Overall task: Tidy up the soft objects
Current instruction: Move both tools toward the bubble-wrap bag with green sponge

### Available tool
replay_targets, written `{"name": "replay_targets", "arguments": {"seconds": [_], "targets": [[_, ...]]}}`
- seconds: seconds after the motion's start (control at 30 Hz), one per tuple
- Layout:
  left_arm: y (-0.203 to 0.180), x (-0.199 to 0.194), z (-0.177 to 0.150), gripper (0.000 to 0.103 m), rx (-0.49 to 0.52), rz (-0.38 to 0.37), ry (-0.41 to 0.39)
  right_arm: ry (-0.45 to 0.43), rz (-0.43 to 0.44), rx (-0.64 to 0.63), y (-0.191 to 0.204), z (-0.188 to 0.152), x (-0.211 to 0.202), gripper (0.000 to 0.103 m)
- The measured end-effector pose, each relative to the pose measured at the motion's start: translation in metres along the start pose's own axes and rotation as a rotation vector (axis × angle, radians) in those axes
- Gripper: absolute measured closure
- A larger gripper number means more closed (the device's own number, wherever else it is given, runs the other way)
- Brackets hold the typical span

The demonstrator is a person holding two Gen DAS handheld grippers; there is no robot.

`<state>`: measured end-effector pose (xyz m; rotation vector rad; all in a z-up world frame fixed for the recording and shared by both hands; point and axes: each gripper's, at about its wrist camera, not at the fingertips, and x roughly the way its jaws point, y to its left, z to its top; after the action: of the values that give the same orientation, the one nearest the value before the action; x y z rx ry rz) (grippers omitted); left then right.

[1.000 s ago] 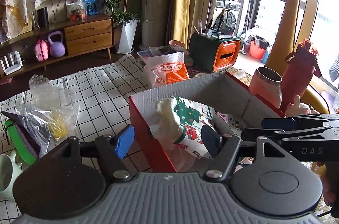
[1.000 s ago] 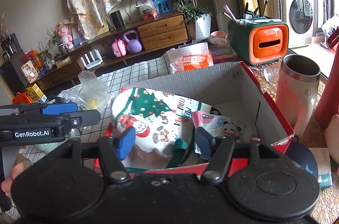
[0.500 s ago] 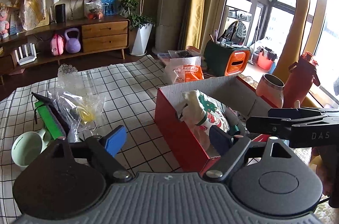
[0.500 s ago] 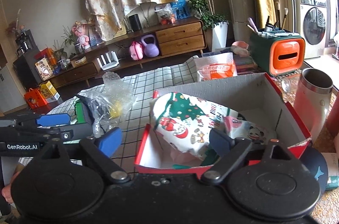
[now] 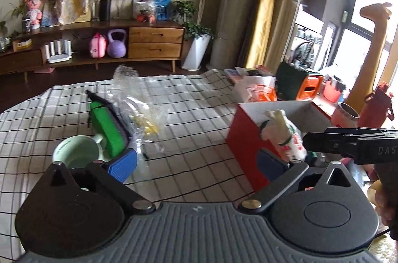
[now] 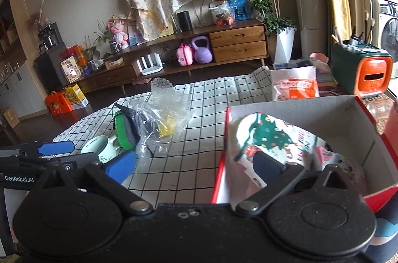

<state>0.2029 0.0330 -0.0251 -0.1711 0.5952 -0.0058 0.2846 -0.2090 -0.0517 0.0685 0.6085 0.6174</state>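
Both hand-held grippers, left (image 5: 196, 164) and right (image 6: 195, 164), jaws opening, nothing between them. Christmas cloth (image 6: 271, 138) lies inside red box (image 6: 293, 105). Left of box: plastic bag (image 6: 161, 121), mug (image 6: 100, 149).

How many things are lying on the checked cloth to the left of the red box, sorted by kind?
Mugs: 1, pale green mug
Pouches: 1, green pouch
Clear plastic bags: 1, crumpled bag holding something yellow
Bubble wrap pieces: 1, bubble wrap
Total: 4
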Motion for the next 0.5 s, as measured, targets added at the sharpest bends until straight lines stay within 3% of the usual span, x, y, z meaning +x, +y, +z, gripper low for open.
{"name": "replay_targets", "arguments": {"seconds": [0.23,0.5], "targets": [[0.042,0.009,0.01,0.0,-0.026,0.083,0.0,0.036,0.056,-0.061,0.025,0.007,0.032,0.002],[0.079,0.052,0.045,0.0,-0.032,0.202,0.08,0.09,0.111,-0.141,0.056,-0.001,0.076,0.002]]}}
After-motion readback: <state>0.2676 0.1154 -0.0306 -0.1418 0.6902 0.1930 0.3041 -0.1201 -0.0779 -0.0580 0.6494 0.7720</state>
